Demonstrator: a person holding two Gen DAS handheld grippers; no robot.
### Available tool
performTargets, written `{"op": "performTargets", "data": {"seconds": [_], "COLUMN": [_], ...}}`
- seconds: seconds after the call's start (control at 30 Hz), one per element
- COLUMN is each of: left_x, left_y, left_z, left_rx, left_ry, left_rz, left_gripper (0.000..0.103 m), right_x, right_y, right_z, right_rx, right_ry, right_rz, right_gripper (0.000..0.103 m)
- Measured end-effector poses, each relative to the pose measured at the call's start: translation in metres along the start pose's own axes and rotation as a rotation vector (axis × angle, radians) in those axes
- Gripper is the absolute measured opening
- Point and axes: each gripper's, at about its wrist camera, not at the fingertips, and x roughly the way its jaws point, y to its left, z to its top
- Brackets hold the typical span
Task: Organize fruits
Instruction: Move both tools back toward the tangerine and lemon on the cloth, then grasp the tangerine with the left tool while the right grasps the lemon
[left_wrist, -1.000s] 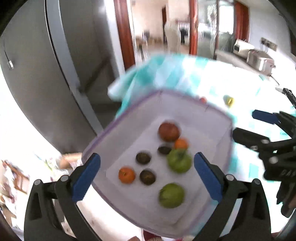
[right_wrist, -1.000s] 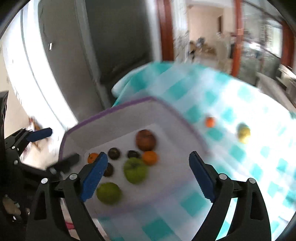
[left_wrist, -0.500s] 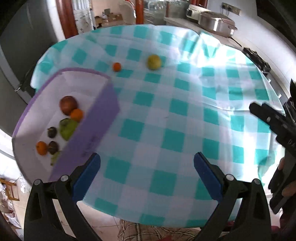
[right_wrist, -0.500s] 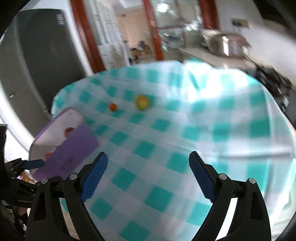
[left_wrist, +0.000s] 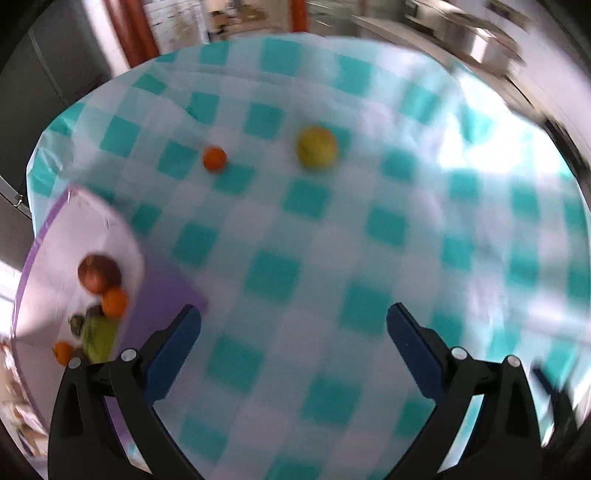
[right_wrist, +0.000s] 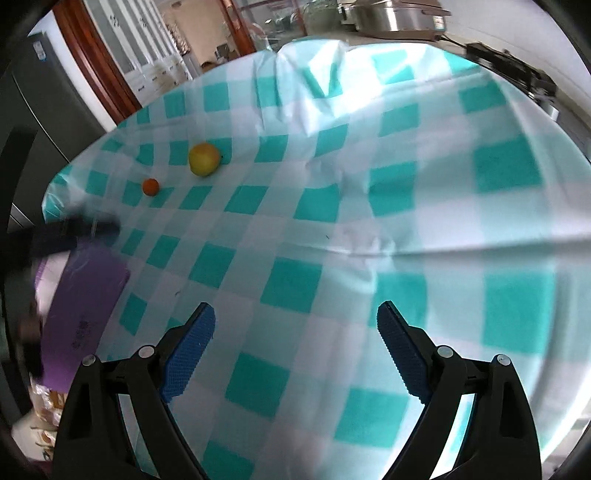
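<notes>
Left wrist view: left gripper (left_wrist: 293, 321) released, empty, above checkered surface (left_wrist: 406, 229). 1.0 s ago purple bin (left_wrist: 162, 295) filled view; now bin at left edge, fruit inside, view swung toward 2 loose fruits: small orange (left_wrist: 214, 158), yellow-green fruit (left_wrist: 317, 147), near each other, well apart from bin. Judgement: remaining fruit is next target.

Right wrist view: right gripper (right_wrist: 295, 332) released, empty. Bin at left, orange (right_wrist: 150, 186) and yellow-green fruit (right_wrist: 204, 159) far across cloth. Versus 0.5 s ago: framing similar, fruits unmoved, image sharper.
</notes>
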Motion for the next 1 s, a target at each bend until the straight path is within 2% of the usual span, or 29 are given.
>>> {"op": "performTargets", "data": {"seconds": [0.07,0.2,0.3,0.43,0.5,0.63,0.7,0.87,0.93,1.0], "left_x": [0.025,0.073,0.114,0.163,0.184,0.205,0.217,0.221,0.222,0.221], "left_y": [0.016,0.056,0.087,0.109,0.116,0.124,0.132,0.137,0.135,0.132], "left_z": [0.041,0.105,0.138,0.156,0.159,0.165,0.168,0.176,0.179,0.182], "left_rx": [-0.060,-0.163,-0.210,-0.259,-0.302,-0.327,-0.353,-0.360,-0.328,-0.293], "left_ry": [0.008,0.060,0.109,0.172,0.194,0.196,0.215,0.192,0.169,0.152], "left_rz": [0.052,0.104,0.123,0.097,0.066,0.078,0.067,0.071,0.094,0.088], "left_gripper": [0.101,0.101,0.100,0.087,0.086,0.086,0.081,0.079,0.071,0.064], "right_x": [0.015,0.056,0.093,0.146,0.169,0.215,0.238,0.268,0.278,0.281], "right_y": [0.007,0.032,0.058,0.095,0.112,0.141,0.151,0.171,0.179,0.184], "right_z": [0.012,0.042,0.066,0.107,0.127,0.162,0.175,0.191,0.193,0.194], "right_rx": [-0.001,-0.001,-0.010,-0.031,-0.058,-0.124,-0.141,-0.182,-0.206,-0.226], "right_ry": [0.022,0.074,0.102,0.131,0.133,0.143,0.157,0.148,0.149,0.132], "right_rz": [-0.016,-0.010,0.003,0.028,0.034,0.023,0.012,0.005,-0.008,-0.019], "right_gripper": [0.087,0.087,0.087,0.087,0.087,0.087,0.087,0.087,0.087,0.078]}}
